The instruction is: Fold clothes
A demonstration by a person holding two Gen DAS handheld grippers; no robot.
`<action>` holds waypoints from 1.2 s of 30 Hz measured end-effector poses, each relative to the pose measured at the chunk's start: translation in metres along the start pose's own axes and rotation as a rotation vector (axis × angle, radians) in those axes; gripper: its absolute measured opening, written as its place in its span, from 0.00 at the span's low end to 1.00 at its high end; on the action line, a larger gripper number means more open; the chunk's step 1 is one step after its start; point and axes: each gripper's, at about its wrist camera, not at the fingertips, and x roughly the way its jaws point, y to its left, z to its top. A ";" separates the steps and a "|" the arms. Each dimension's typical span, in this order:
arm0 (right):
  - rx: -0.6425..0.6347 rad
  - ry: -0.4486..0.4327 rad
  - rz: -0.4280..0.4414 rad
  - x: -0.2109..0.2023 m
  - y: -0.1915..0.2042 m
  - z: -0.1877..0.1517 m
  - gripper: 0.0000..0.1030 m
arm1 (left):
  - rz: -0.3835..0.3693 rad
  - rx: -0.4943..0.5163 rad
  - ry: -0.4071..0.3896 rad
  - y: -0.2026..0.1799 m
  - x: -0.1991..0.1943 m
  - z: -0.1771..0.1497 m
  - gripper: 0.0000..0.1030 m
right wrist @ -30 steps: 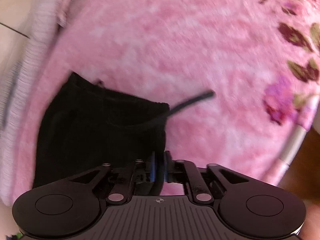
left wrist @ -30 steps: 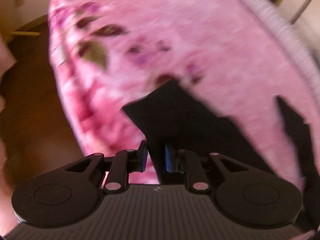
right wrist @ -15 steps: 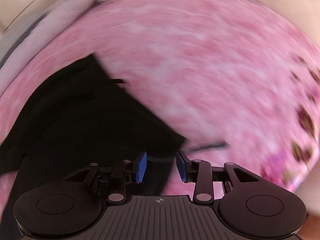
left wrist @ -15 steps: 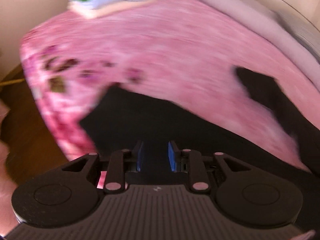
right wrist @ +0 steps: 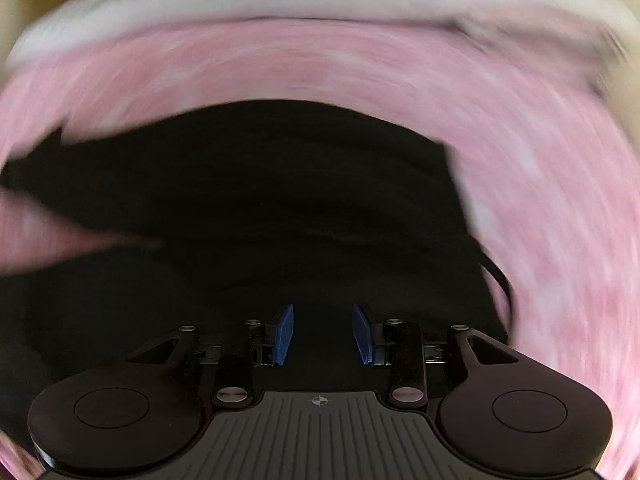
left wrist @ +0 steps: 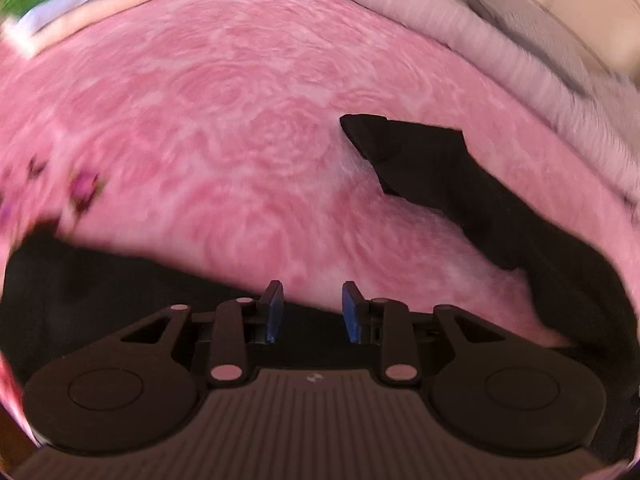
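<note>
Lying on the pink blanket (left wrist: 248, 128), black garment (right wrist: 256, 208) between opening left gripper (left wrist: 311, 307) fingers.

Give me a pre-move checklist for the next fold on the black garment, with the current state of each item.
1. Left gripper free of cloth: ok, jaws opening, nothing between the pads.
2. Right gripper free of cloth: ok, jaws apart over the black garment.
3. Garment lying flat on the pink blanket: cannot tell, one black flap angles off.
4. Drawstring tucked in: not ok, it trails off the edge.
5. Folded stack clear of the garment: ok.
</note>
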 end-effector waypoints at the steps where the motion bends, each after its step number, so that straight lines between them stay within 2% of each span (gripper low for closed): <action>1: -0.064 -0.005 0.000 0.005 0.020 0.003 0.36 | -0.010 0.029 0.007 0.002 0.007 0.008 0.26; 5: -0.208 -0.030 -0.002 0.026 0.087 0.019 0.36 | -0.045 0.095 0.019 0.004 0.029 0.030 0.30; 7: -0.262 -0.035 -0.018 0.039 0.109 0.025 0.37 | -0.066 0.123 0.021 0.004 0.039 0.038 0.30; 11: -0.375 -0.008 -0.113 0.065 0.136 0.035 0.38 | -0.119 0.174 0.042 -0.001 0.063 0.052 0.31; 13: -0.311 -0.035 -0.149 0.064 0.132 0.040 0.36 | -0.143 0.164 0.050 -0.003 0.075 0.060 0.32; 15: -0.113 -0.056 -0.154 0.061 0.112 0.052 0.30 | -0.160 0.162 0.048 -0.007 0.089 0.068 0.32; 17: 0.104 -0.062 -0.154 0.060 0.089 0.062 0.29 | -0.174 0.177 0.033 -0.016 0.102 0.077 0.32; 20: 0.320 -0.052 -0.168 0.062 0.065 0.069 0.29 | -0.169 0.178 0.029 -0.028 0.122 0.092 0.32; 24: 0.424 -0.021 -0.139 0.068 0.055 0.076 0.29 | -0.185 0.119 0.010 -0.039 0.144 0.111 0.38; 26: 0.447 -0.008 -0.131 0.068 0.054 0.077 0.29 | -0.213 0.090 -0.001 -0.045 0.150 0.120 0.21; 27: 0.445 -0.002 -0.130 0.066 0.055 0.078 0.29 | -0.223 0.083 -0.014 -0.047 0.150 0.125 0.07; 28: 0.438 0.001 -0.127 0.065 0.056 0.078 0.29 | -0.239 0.079 -0.024 -0.048 0.146 0.130 0.05; 30: 0.415 0.006 -0.121 0.063 0.059 0.081 0.29 | -0.292 0.076 -0.022 -0.047 0.130 0.139 0.04; 33: 0.366 0.013 -0.113 0.060 0.061 0.088 0.29 | -0.354 0.043 0.038 -0.036 0.089 0.159 0.04; 36: 0.329 0.027 -0.076 0.060 0.064 0.098 0.29 | -0.315 -0.012 0.149 -0.008 0.040 0.195 0.03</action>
